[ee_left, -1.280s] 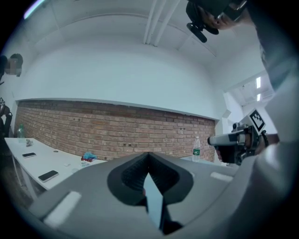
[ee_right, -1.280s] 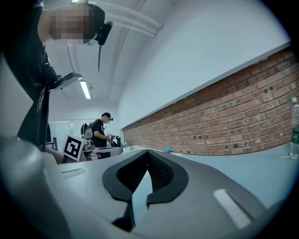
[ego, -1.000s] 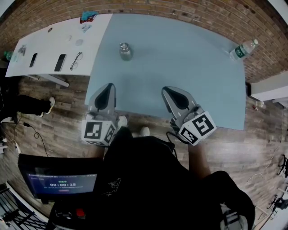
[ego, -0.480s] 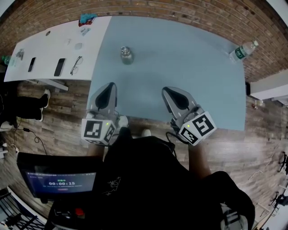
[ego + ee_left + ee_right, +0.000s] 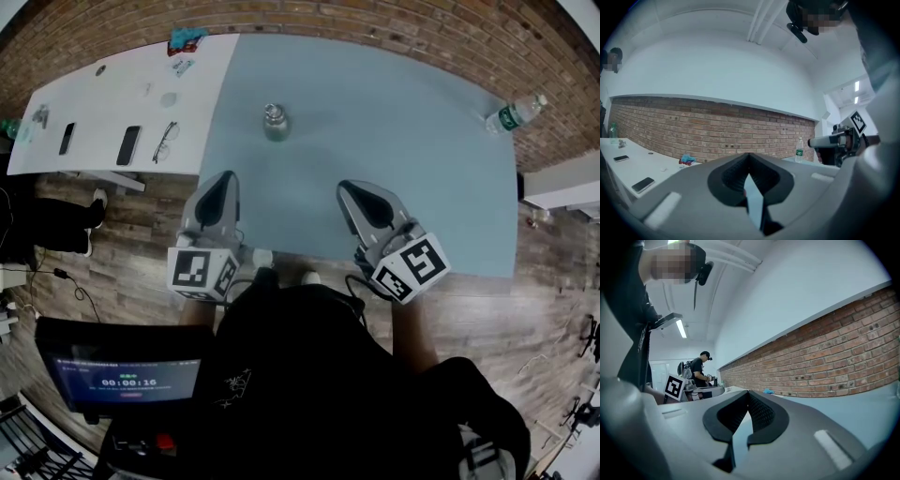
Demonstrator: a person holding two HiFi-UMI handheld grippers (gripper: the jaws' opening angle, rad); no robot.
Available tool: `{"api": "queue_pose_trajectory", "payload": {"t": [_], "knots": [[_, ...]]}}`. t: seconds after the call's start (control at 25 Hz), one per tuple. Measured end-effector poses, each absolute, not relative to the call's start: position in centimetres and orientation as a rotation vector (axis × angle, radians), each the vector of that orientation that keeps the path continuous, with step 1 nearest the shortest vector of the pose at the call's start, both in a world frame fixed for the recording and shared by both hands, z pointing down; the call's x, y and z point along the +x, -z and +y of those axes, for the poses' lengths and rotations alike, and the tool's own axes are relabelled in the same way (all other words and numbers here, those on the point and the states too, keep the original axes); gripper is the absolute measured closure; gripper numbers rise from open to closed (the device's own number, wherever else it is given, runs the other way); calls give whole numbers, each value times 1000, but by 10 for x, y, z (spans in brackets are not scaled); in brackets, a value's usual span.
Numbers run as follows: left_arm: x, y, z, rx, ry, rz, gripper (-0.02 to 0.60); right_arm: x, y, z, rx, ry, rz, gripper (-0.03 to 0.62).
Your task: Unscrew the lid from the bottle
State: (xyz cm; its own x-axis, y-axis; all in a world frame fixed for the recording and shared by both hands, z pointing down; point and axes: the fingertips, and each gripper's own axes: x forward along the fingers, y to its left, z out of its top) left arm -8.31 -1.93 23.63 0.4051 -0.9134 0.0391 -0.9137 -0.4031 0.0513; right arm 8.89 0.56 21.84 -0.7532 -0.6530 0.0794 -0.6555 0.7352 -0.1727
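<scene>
Bottle (image 5: 275,123) is standing upright at upper centre, lying nearer left gripper (image 5: 221,187) than right gripper (image 5: 358,195); both jaws are sitting clenched, empty.

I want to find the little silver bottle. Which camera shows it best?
The head view: the silver bottle stands in plain sight on the blue table. Neither gripper view shows it.

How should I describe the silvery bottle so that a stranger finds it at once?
Start at the large blue table before the brick wall. On its far left part, near the white table, stands a small silvery bottle. Unlike the clear plastic bottle with a green label at the far right corner, it is short and metallic.
</scene>
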Motion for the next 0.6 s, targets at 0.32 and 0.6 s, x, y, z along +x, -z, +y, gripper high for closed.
{"api": "queue_pose_trajectory", "payload": {"t": [0.32,0.6], "knots": [[-101,-240,-48,2604,-9,-1599,583,69,-221,-15,1164,-321,-2866,591],[-117,-243,-70,2623,9,-1550,583,50,-220,-30,1206,-314,-2837,591]]}}
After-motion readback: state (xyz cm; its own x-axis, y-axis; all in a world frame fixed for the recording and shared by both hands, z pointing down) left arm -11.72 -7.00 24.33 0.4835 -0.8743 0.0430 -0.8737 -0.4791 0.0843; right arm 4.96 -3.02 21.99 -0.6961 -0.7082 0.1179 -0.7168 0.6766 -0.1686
